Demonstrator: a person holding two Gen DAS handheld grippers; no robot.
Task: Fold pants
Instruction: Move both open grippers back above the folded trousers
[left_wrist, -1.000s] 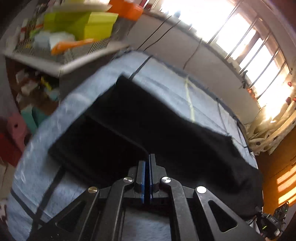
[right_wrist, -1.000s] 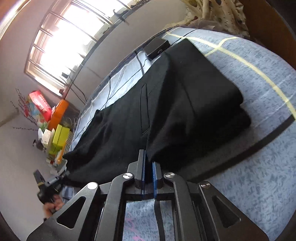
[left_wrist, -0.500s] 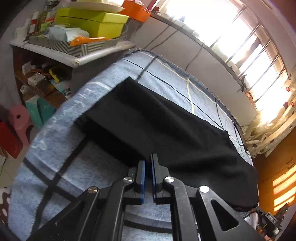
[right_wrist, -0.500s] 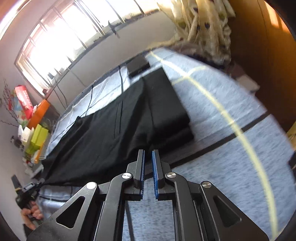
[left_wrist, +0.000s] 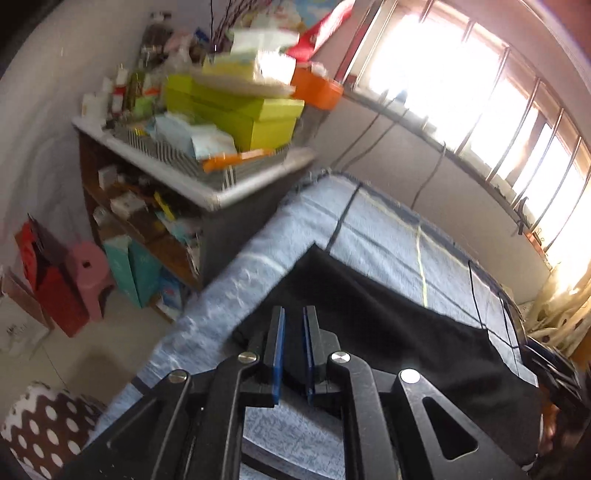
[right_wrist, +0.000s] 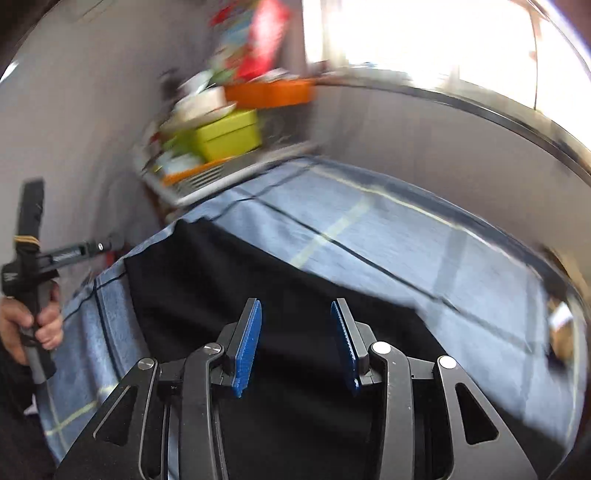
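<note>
Item: pants (left_wrist: 388, 332), black, flat on bed (left_wrist: 373, 236), long strip running 10 to 4 o'clock in left wrist view; near end partly doubled over, fold unfinished.

L gripper (left_wrist: 293, 354): pads a narrow slit apart, nothing between, above pants edge at 6 o'clock. Seen also in right wrist view at 9 o'clock, held in hand (right_wrist: 29, 325).

R gripper (right_wrist: 295, 343): jaws just opened wide, pads (right_wrist: 247, 347) clear of cloth, nothing clamped; black fabric directly beneath.

Step judged: regrasp for next fold. Best done by pinching both layers at the two near corners, lifting evenly, keeping edge taut btwn grippers, laying over w/o drag; risk of catching sheet along w/ cloth.

Surface: blue sheet, dark and yellow grid lines, soft, likely to bunch.

Room: cluttered shelf unit (left_wrist: 207, 181) at 10–11 o'clock, green boxes (left_wrist: 240, 114), orange tub (left_wrist: 317, 90); pink stool (left_wrist: 88, 273) at 9; barred window (left_wrist: 480, 96) at 1–2, strong glare. Right view motion-blurred.
</note>
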